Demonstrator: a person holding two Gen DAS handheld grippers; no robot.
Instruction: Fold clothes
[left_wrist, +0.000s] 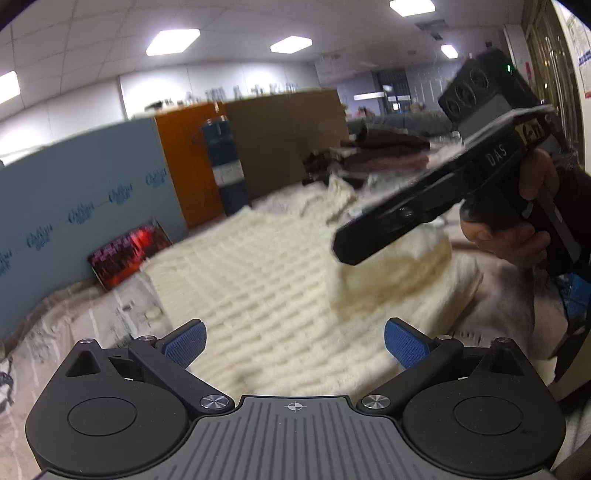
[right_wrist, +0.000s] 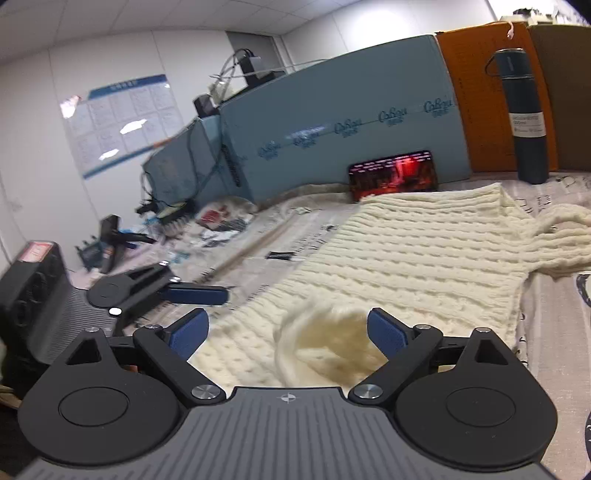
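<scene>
Mid-fold: both the right hand-held gripper (right_wrist: 288, 332) and left hand-held gripper (left_wrist: 293, 345) stand apart above the cream knit sweater (right_wrist: 406, 251); regripping its bunched sleeve (right_wrist: 325, 343) likely follows.

We are seeing the cream cable-knit sweater (right_wrist: 406, 251) lying flat on the patterned cloth, one part bunching up loosely at its near edge.

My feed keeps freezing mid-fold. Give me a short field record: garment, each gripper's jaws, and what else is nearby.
garment: cream knit sweater spread on the patterned cloth, one part bunched up near the right gripper
left gripper: jaws open, nothing held, over the sweater
right gripper: jaws open, bunched knit between them, not pinched
nearby: dark flask, lit phone leaning on the blue board
</scene>
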